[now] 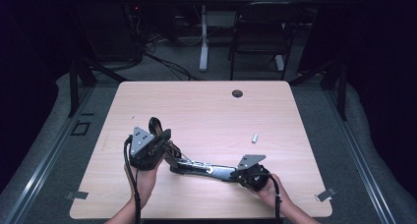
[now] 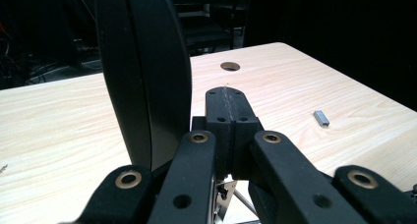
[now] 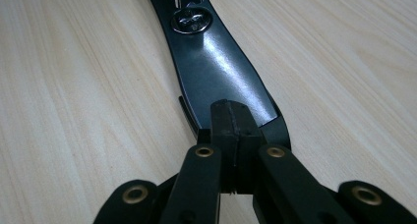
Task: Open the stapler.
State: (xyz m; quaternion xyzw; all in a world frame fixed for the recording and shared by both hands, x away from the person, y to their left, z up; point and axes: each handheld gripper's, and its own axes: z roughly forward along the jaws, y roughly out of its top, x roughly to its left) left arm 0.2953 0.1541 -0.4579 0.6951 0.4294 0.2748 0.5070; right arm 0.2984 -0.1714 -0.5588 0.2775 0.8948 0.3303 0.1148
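No legible text, labels or numbers; views perhaps too dim.

The stapler (image 1: 196,166) lies on the table (image 1: 206,106) near the front edge, between the left claw (image 1: 156,130) and the right claw (image 1: 235,174). A staple strip (image 1: 254,138) lies toward the right edge, the cable hole (image 1: 237,93) near the back edge.

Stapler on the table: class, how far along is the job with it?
Done: the stapler is swung open, its cover upright. In hand: the left gripper, shut, sits beside the cover; the right gripper, shut, sits at the base's end. Left: the staple strip lies apart, probably awaiting loading.
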